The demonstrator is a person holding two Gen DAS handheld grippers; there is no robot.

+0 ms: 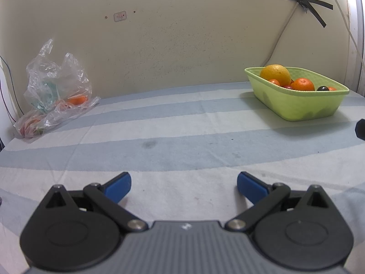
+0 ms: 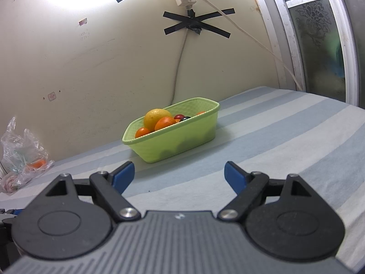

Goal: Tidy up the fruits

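Observation:
A light green basket point(image 1: 303, 105) point(image 2: 180, 139) stands on the striped cloth near the wall. It holds a large yellow orange point(image 1: 275, 72) point(image 2: 157, 116), smaller tangerines point(image 1: 303, 84) point(image 2: 165, 123) and dark plums point(image 1: 322, 88) point(image 2: 179, 116). A clear plastic bag point(image 1: 57, 86) point(image 2: 20, 157) lies at the far left with an orange fruit point(image 1: 77, 100) point(image 2: 37, 164) inside. My left gripper point(image 1: 183, 186) is open and empty, low over the cloth. My right gripper point(image 2: 179, 175) is open and empty, a short way in front of the basket.
A striped blue and white cloth point(image 1: 171, 125) point(image 2: 285, 132) covers the surface. The wall point(image 1: 182, 34) stands right behind, with taped cables point(image 2: 196, 22). A window frame point(image 2: 319, 45) is at the right. The right gripper's edge point(image 1: 360, 129) shows at the right of the left wrist view.

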